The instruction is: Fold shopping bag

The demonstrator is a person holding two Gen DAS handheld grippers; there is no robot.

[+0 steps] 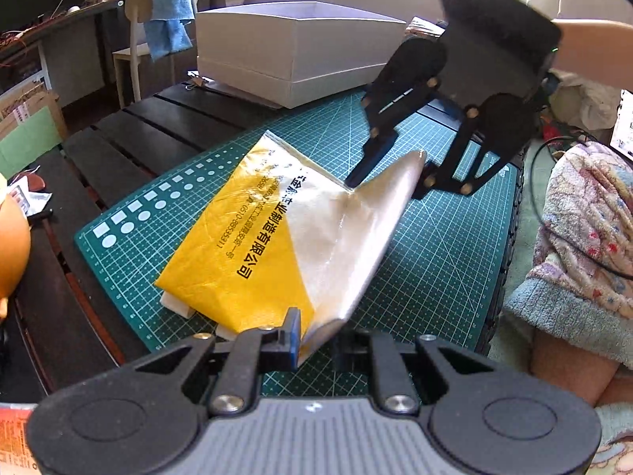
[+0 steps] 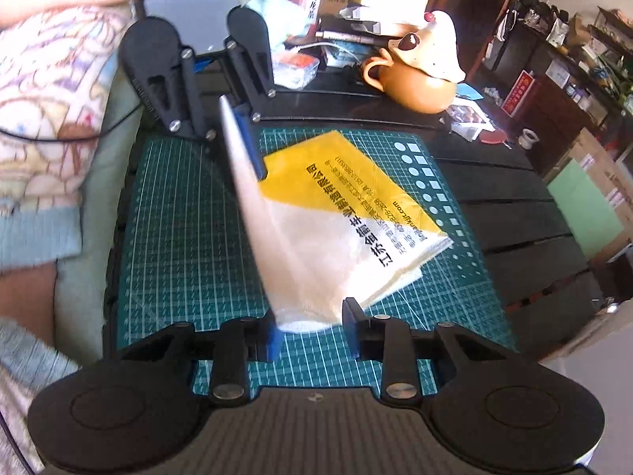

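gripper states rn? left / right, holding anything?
Left gripper: shut on the shopping bag, corner of the lifted flap.
Right gripper: jaws apart around the flap's other corner; grip cannot be told.
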